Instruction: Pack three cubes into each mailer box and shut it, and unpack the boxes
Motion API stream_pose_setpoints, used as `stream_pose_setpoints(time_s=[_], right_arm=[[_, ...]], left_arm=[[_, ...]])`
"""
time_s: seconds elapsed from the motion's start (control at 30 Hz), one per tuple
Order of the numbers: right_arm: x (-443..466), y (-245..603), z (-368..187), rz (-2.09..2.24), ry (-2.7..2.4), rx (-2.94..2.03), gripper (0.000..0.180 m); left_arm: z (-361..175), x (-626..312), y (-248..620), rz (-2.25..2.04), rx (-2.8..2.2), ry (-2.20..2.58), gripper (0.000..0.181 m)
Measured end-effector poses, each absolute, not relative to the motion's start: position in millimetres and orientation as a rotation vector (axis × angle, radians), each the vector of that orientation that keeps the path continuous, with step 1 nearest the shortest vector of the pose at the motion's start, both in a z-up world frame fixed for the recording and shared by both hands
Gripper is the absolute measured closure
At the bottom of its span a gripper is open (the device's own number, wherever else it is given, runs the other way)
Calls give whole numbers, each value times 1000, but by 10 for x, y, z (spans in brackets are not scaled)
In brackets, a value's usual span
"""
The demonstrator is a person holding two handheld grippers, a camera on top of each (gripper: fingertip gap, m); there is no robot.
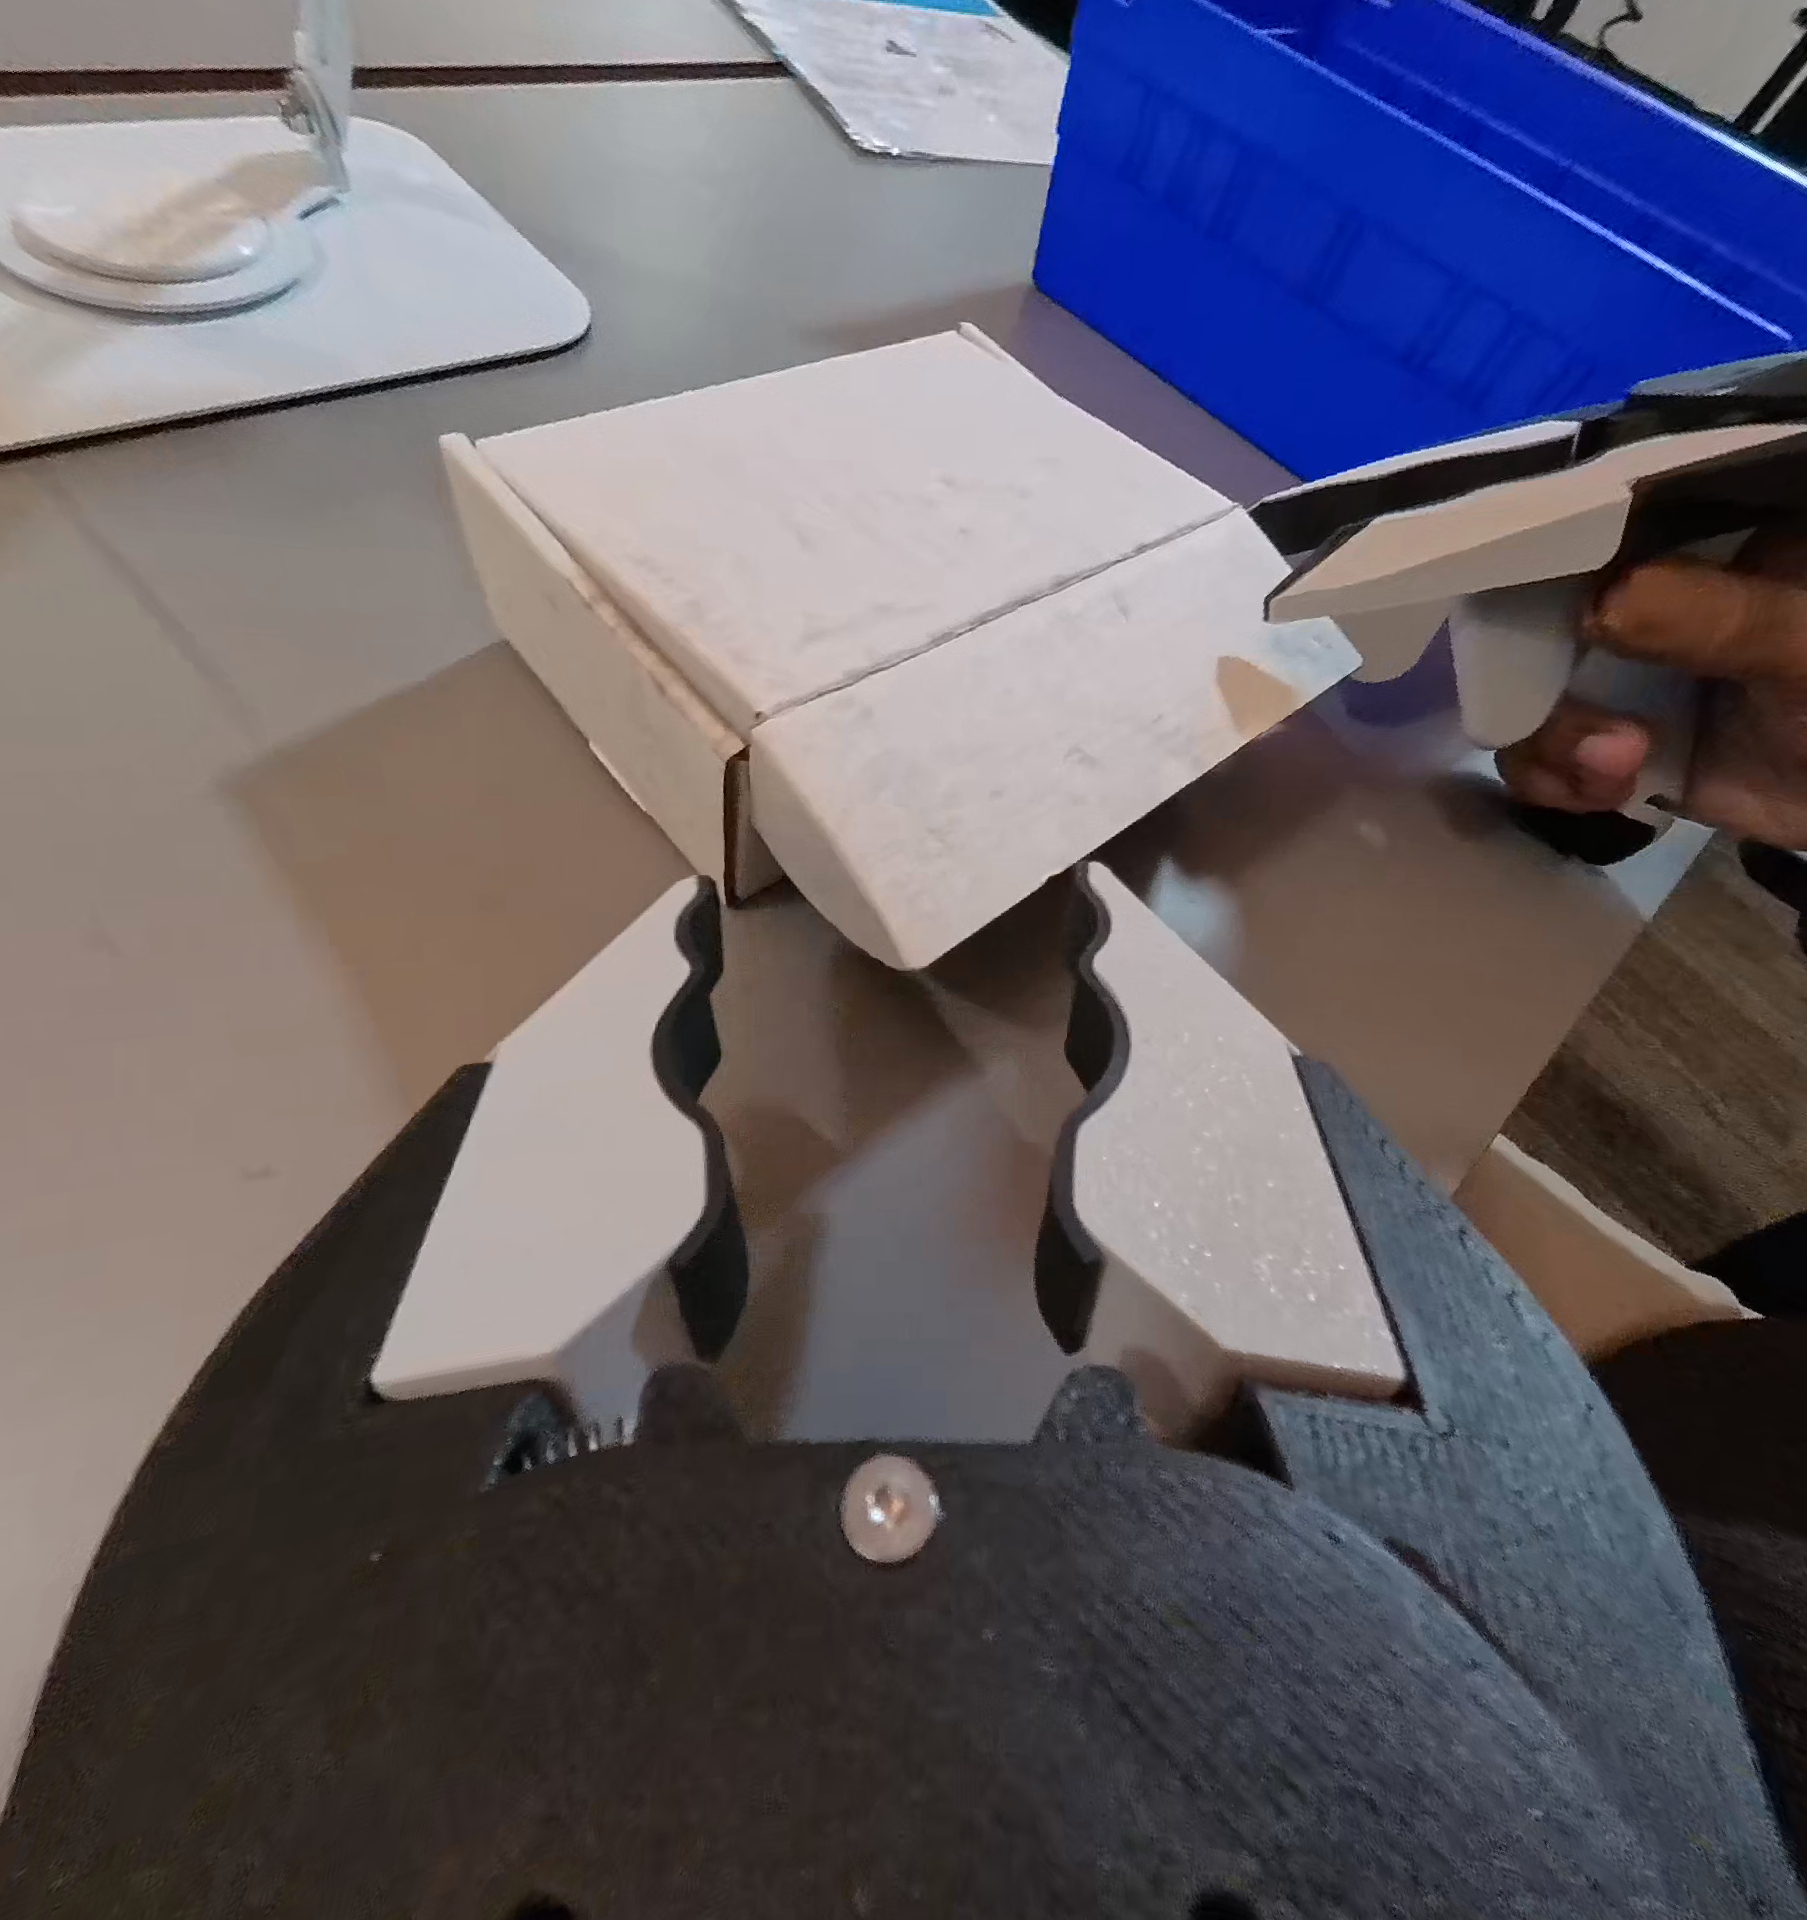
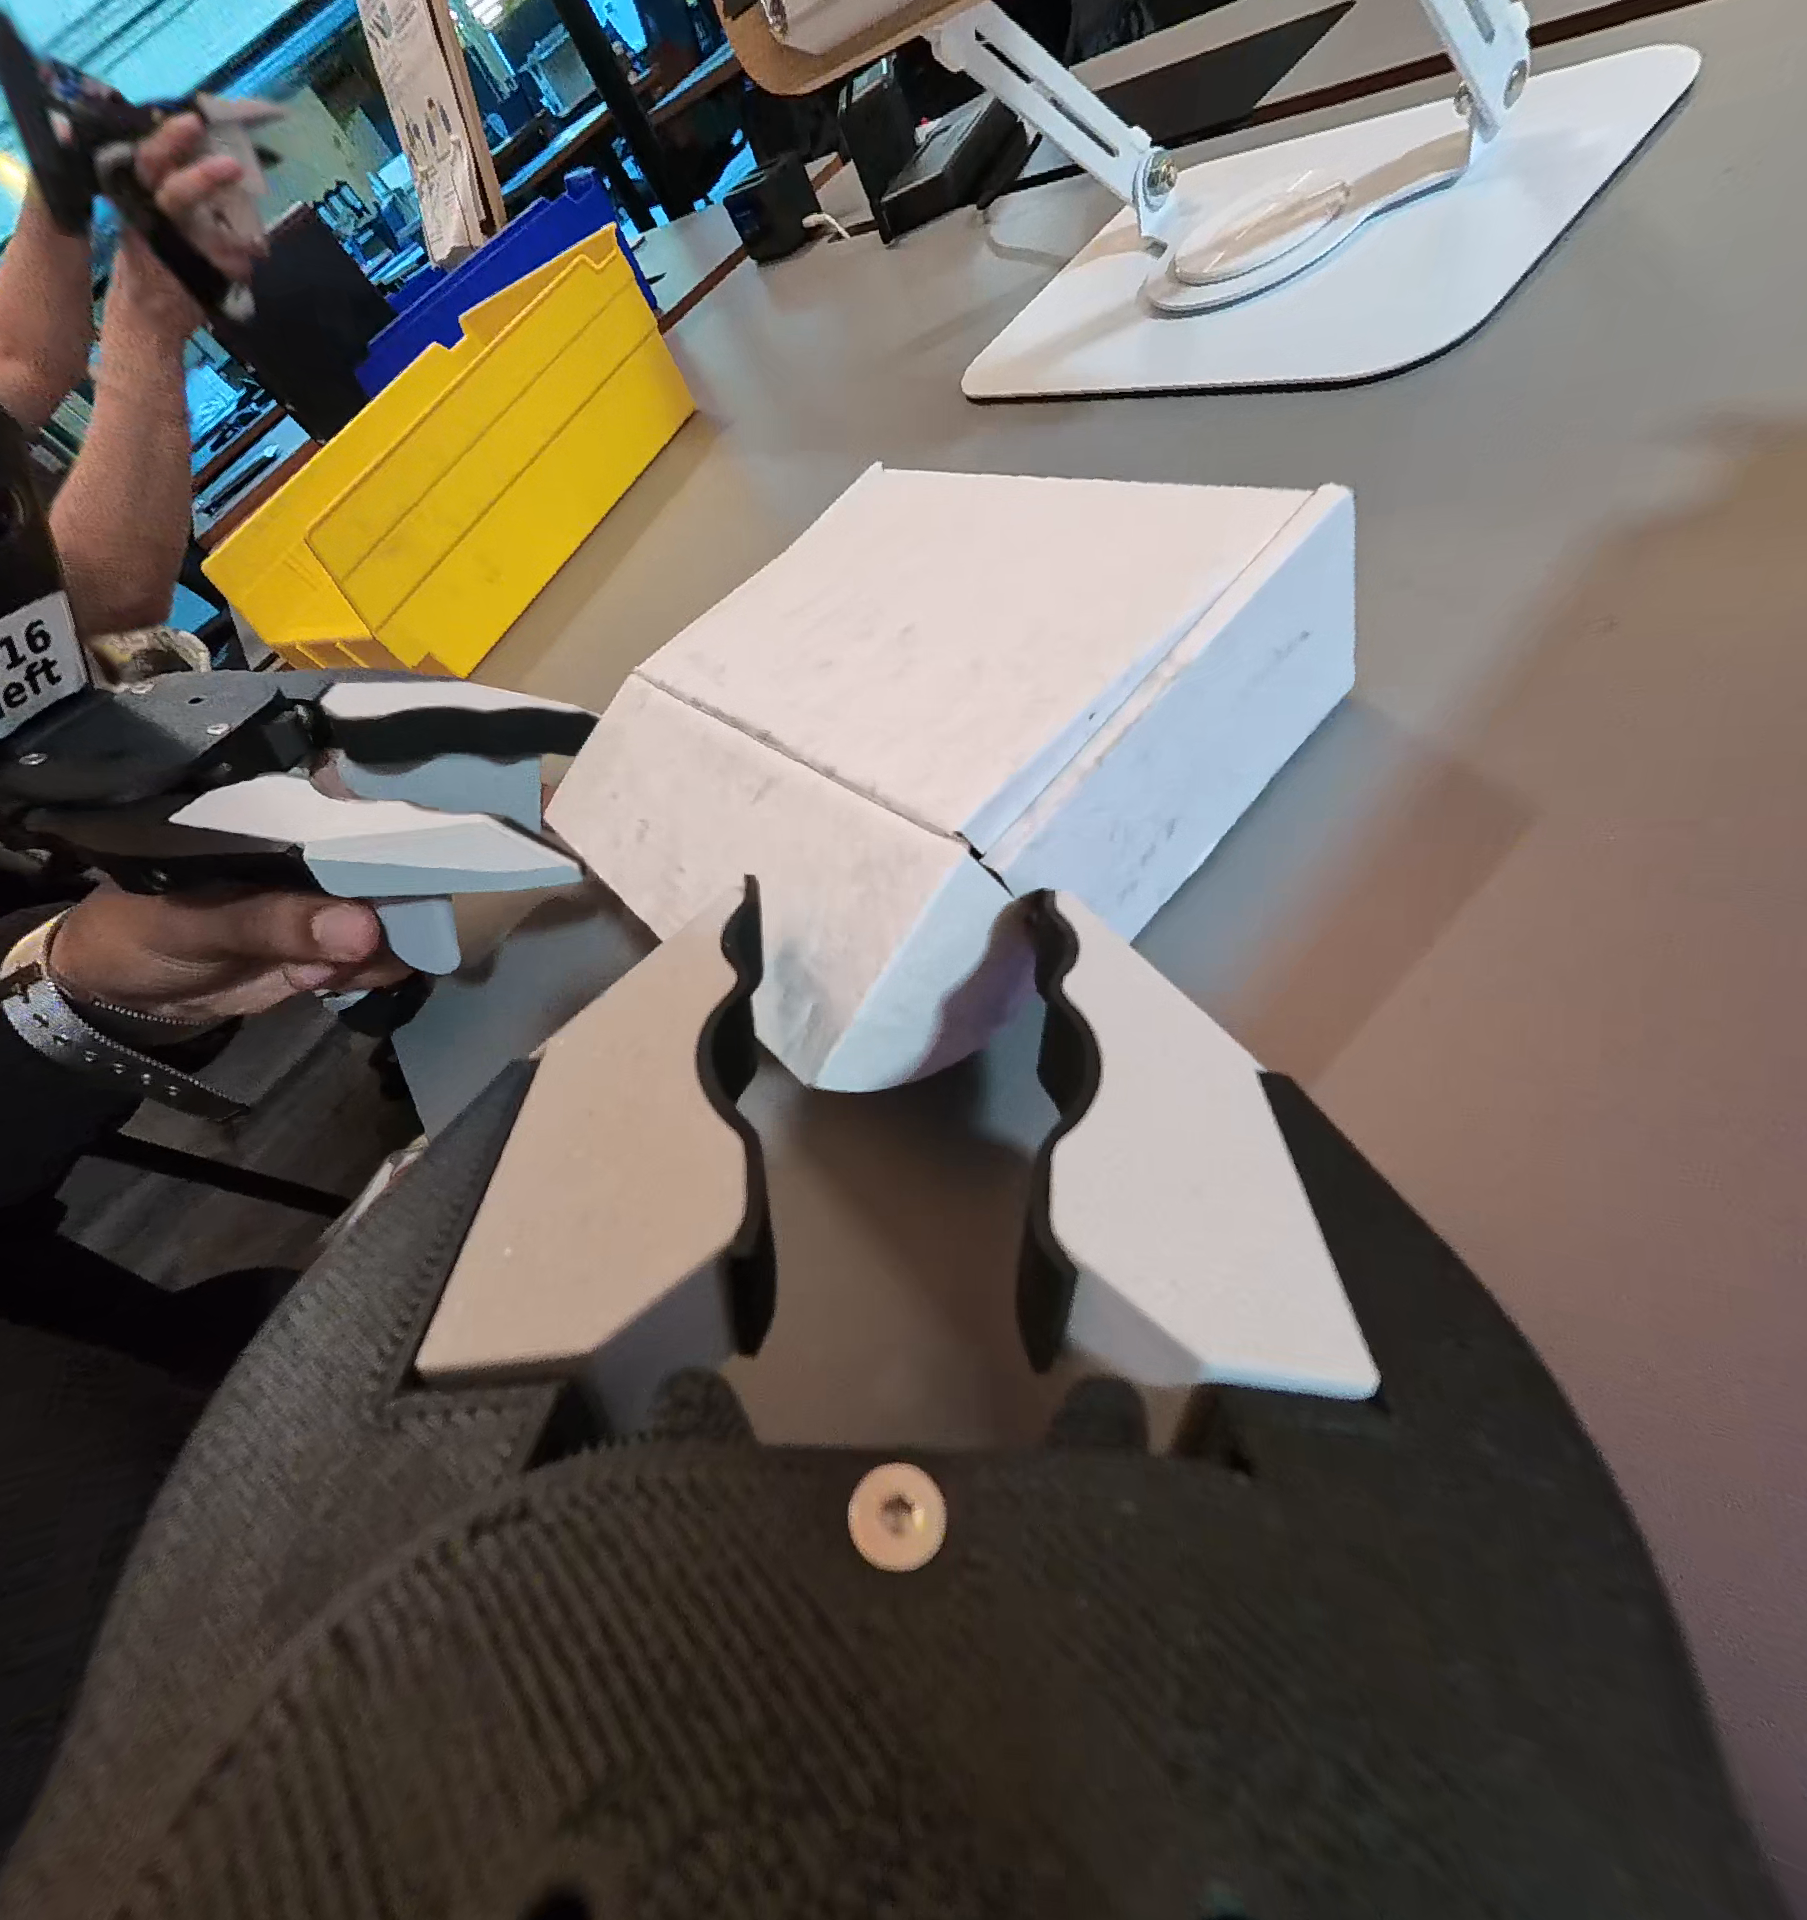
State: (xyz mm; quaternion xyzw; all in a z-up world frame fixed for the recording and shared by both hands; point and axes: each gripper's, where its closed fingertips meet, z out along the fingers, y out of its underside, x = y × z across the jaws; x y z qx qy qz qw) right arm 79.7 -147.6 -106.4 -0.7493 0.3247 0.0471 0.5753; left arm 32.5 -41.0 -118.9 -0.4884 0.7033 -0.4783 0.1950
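Observation:
A white cardboard mailer box [image 1: 826,520] sits on the grey table, also in the right wrist view [image 2: 982,644]. Its lid lies down on top and the front flap [image 1: 982,748] sticks out untucked toward me [image 2: 774,862]. My left gripper [image 1: 899,888] is open and empty, its fingers just under the flap's edge; it also shows in the right wrist view [image 2: 582,800] at the flap's left corner. My right gripper [image 2: 894,904] is open around the flap's right corner and shows in the left wrist view [image 1: 1273,561]. No cubes are visible.
A blue bin [image 1: 1398,260] stands behind the box on the right, a yellow bin [image 2: 463,499] on the left. A white stand base [image 2: 1346,260] lies at the back. Another person's hand holds a gripper [image 2: 130,156] in the background. The table edge and floor [image 1: 1709,1039] are near right.

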Motion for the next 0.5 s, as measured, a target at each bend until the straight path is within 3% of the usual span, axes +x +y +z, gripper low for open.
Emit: stream_pose_setpoints(time_s=[0.17, 0.5], right_arm=[[808, -1489, -1052, 129, 770, -1736, 129], [808, -1485, -1058, 135, 772, -1738, 131]], left_arm=[[-1228, 266, -470, -1417, -1472, 2006, 115], [-1179, 296, -437, -1487, -1456, 1972, 138]])
